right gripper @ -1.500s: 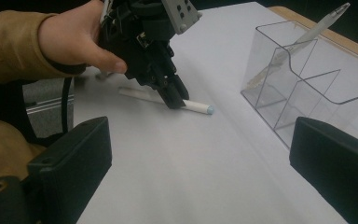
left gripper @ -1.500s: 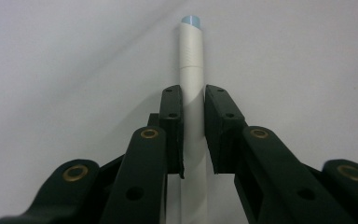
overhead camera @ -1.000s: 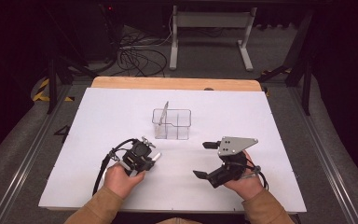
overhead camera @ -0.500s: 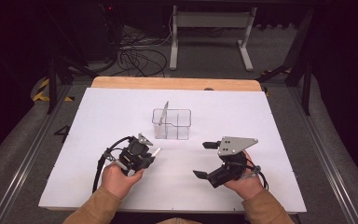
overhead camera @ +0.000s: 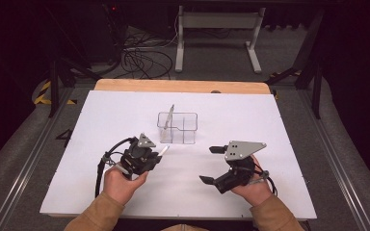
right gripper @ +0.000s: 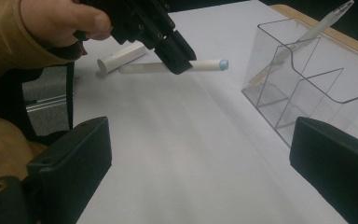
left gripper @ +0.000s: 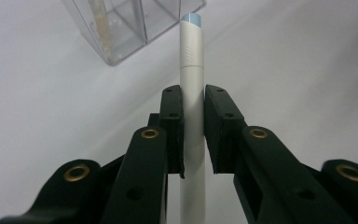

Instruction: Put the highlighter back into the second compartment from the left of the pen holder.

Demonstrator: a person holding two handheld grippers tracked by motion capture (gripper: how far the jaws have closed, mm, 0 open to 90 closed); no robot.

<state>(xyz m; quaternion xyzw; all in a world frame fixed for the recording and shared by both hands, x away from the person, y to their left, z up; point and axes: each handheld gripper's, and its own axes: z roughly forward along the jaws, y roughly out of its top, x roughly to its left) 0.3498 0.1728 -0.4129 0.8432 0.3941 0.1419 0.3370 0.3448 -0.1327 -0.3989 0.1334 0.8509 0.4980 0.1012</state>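
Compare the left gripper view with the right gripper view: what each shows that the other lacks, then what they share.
Left gripper view: the left tool clamped on the white pen, its shaft seen close up. Right gripper view: the right tool open, a hand, and a short white tube lying on the table. Shared: the blue-tipped pen and the clear organizer.

Even overhead lighting on the work surface; dark surroundings.
The white rectangular tabletop is brightly and evenly lit, with soft faint shadows; the floor beyond falls to near black. In the left gripper view the black plastic jaws are sharp, while the clear plastic compartment box is soft. The right gripper view shows blurred near jaws and slight motion smear on the tabletop.
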